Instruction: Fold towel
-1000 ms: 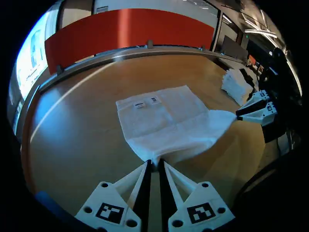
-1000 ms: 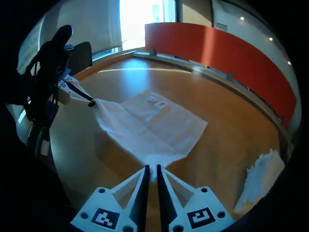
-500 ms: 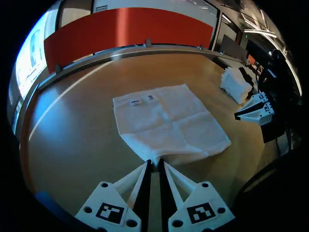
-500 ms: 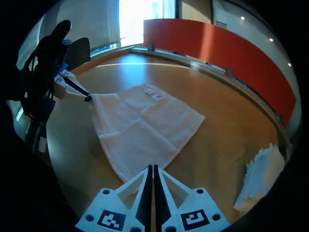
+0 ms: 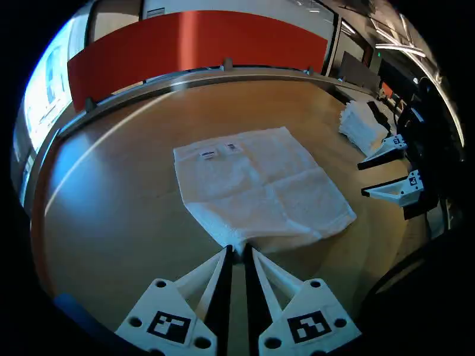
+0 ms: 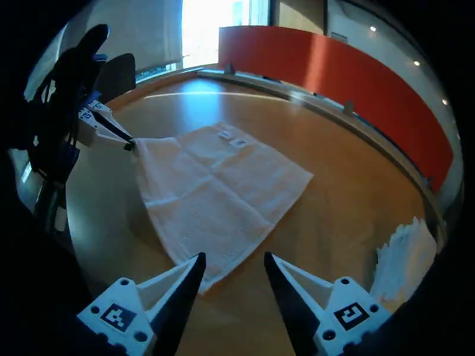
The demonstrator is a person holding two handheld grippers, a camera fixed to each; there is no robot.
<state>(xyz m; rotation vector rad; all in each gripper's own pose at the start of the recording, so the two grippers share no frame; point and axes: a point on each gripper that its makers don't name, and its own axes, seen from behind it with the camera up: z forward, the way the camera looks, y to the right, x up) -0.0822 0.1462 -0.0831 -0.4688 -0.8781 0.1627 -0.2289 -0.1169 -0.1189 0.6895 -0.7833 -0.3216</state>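
There, towel [image 5: 261,184] corner in left gripper [image 5: 238,249]; right gripper [image 6: 234,256] fingers [image 6: 185,283] apart.

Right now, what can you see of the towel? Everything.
The towel is white, terry-looking cloth, spread flat and unfolded on the wooden table, with faint crease lines crossing it. Two small tags sit near its far edge. The left gripper has its fingers closed on one near corner. The other near corner lies loose on the table by the open right gripper.
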